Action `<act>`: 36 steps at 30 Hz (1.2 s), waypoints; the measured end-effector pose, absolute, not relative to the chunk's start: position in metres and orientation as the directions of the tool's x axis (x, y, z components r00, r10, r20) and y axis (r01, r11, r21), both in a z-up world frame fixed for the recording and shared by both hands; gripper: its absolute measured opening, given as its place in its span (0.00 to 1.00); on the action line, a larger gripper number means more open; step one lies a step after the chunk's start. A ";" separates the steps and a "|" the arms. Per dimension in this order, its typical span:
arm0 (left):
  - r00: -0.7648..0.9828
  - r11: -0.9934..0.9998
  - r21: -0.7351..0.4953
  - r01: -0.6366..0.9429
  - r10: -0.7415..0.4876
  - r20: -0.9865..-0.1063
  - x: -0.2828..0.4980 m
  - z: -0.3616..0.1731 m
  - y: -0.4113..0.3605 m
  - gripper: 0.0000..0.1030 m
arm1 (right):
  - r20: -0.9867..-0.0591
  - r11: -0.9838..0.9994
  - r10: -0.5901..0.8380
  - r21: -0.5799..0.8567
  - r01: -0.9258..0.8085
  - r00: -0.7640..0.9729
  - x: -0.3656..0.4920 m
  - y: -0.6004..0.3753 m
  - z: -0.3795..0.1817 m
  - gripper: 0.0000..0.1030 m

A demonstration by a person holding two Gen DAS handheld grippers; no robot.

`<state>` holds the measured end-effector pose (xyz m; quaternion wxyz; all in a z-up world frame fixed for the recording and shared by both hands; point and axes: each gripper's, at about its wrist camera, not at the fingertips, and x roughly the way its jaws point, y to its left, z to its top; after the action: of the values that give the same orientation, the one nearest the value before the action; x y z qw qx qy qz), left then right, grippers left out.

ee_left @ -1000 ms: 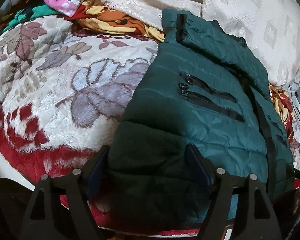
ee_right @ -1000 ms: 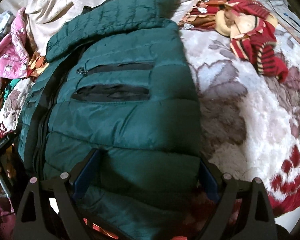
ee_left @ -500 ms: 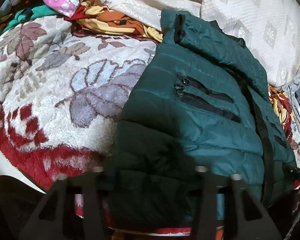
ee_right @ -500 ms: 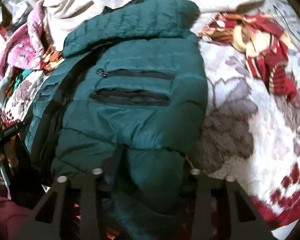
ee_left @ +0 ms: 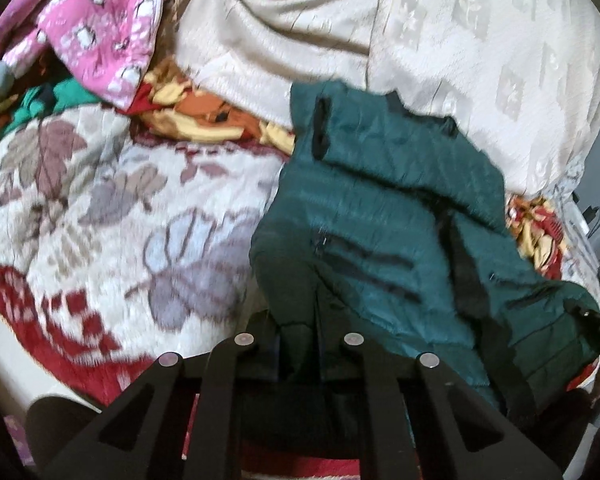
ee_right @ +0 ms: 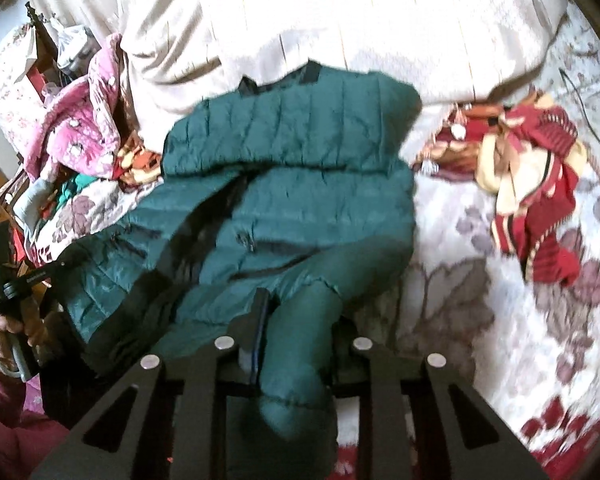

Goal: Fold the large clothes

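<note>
A dark green quilted jacket (ee_left: 380, 208) with black zips lies across the flowered blanket (ee_left: 100, 220), collar towards the far side. In the left wrist view my left gripper (ee_left: 300, 344) is shut on its near hem, at the left corner, and the fabric there hangs up off the bed. In the right wrist view the jacket (ee_right: 300, 184) bunches into a thick roll between the fingers of my right gripper (ee_right: 296, 336); its jaws are closing on that roll at the hem's right corner. A hand (ee_right: 8, 328) holds the left gripper at that view's left edge.
A pink printed garment (ee_left: 100, 28) and an orange and yellow cloth (ee_left: 204, 116) are piled at the back left. A cream bedspread (ee_left: 460, 40) is heaped behind the jacket. A red and cream striped garment (ee_right: 540, 200) lies to its right on the blanket (ee_right: 500, 340).
Both grippers stood open over the jacket's near hem, then closed on it. Both have risen, and the hem has come up off the blanket and bunched.
</note>
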<state>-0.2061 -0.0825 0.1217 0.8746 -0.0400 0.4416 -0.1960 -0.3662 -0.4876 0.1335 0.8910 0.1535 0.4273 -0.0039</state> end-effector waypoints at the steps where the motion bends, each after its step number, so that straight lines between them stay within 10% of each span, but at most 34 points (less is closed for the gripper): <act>1: 0.541 0.917 -0.250 0.311 -0.387 -0.747 -0.200 0.129 -0.084 0.00 | -0.757 0.953 0.120 0.268 0.137 0.643 -0.363 -0.489 0.137 0.23; 36: 0.639 0.912 -0.263 0.314 -0.408 -0.651 -0.104 0.179 -0.131 0.00 | -0.682 0.944 0.005 0.245 0.222 0.731 -0.280 -0.533 0.176 0.22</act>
<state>-0.1045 -0.1305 0.1790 0.9032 -0.0628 0.3746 -0.2000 -0.2796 -0.5334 0.1755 0.9170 0.1571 0.3619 -0.0591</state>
